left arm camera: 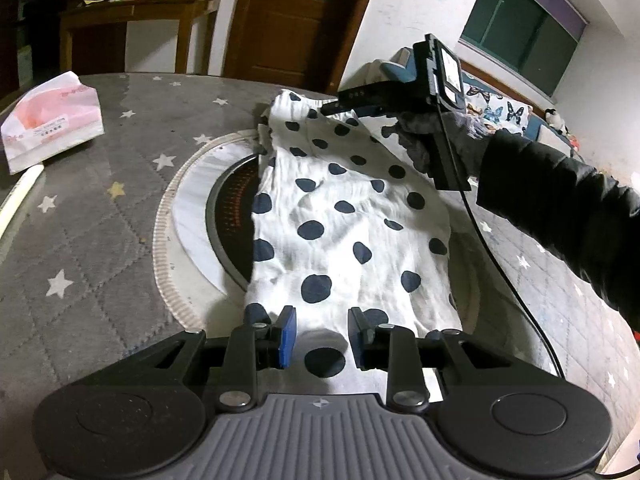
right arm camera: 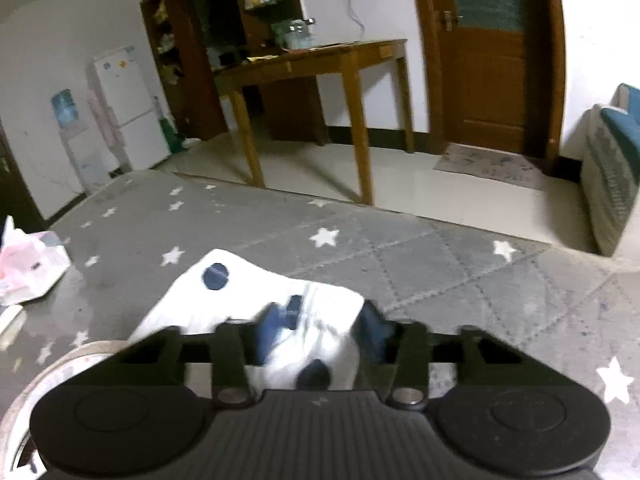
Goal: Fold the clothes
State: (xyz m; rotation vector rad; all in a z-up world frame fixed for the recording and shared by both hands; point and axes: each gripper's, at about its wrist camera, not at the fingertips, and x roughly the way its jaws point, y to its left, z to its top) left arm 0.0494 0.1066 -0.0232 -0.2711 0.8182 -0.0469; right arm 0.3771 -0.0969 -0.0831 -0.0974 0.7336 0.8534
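White polka-dot cloth (left arm camera: pixel 352 224) looks light and limp; the right tool (right arm camera: pixel 320 326) pinches its far edge, the left tool (left arm camera: pixel 322 332) gapes at the near hem.

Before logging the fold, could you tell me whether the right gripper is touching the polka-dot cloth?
Touching. In the left wrist view the right gripper meets the polka-dot cloth at its raised far edge; the right wrist view shows cloth between its jaws.

surface: round table (left arm camera: pixel 100 264) under grey star-print quilted cover | centre: round inset heater plate (left arm camera: pixel 228 216) | on it — polka-dot garment (left arm camera: pixel 344 232), pink tissue pack (left arm camera: pixel 52 120) far-left
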